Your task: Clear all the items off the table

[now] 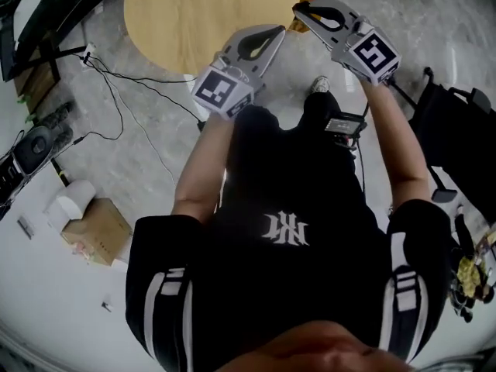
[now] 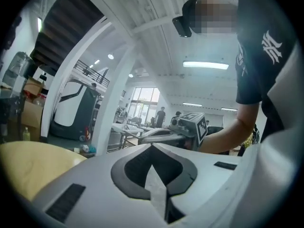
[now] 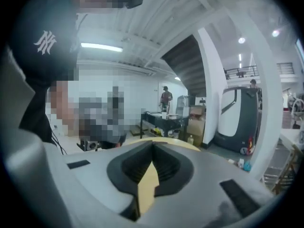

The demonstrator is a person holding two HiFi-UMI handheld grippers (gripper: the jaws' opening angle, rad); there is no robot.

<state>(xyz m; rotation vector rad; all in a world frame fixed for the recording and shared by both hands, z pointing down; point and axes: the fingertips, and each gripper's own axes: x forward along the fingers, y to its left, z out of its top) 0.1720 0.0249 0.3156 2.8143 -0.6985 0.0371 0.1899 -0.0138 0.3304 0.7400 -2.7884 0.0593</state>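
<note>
The round wooden table lies far below at the top of the head view, and no items show on the part I can see. Both grippers are held high, close to the head camera. My left gripper points toward the table, jaws shut with nothing between them. My right gripper is beside it on the right, also shut and empty. In the left gripper view the closed jaws aim level across a hall, with the table's edge at lower left. The right gripper view shows closed jaws over the table.
On the floor at left sit a cardboard box, a white roll, black cables and dark equipment. A black frame stands at right. Distant tables and people appear in both gripper views.
</note>
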